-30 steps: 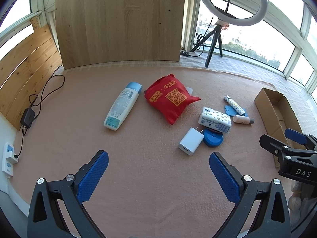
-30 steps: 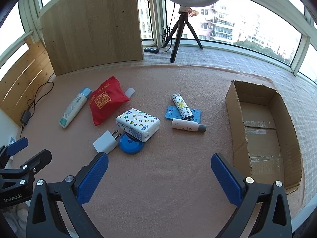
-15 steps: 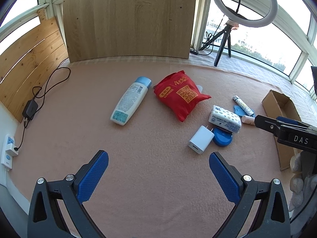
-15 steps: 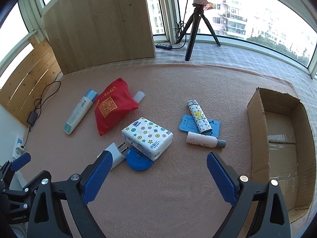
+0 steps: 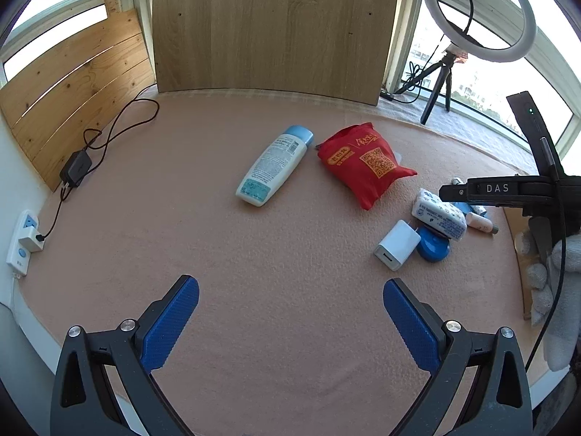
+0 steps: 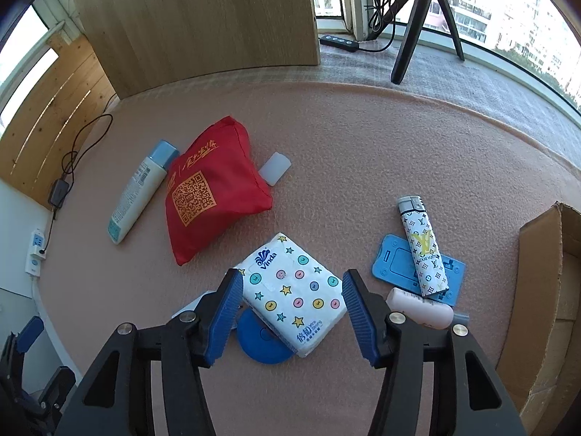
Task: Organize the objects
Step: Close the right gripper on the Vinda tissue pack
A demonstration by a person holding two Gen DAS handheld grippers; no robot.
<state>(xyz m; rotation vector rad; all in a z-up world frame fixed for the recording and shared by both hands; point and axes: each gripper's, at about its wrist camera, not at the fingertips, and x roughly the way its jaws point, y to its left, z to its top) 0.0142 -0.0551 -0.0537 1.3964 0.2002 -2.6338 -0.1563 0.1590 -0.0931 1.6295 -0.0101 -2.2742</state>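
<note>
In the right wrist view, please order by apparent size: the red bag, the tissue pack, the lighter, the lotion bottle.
1. Red bag
2. Tissue pack, though it lies nearer the camera
3. Lotion bottle
4. Lighter

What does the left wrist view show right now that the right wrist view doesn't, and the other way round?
Only the left wrist view: the white charger in full, the ring light, and the right gripper from the side, held by a gloved hand.

Only the right wrist view: the right gripper with open jaws flanking the tissue pack, the patterned lighter lying on a blue card, a small white block behind the red bag, and the cardboard box.

Both: tissue pack, red bag, lotion bottle, blue disc.
</note>
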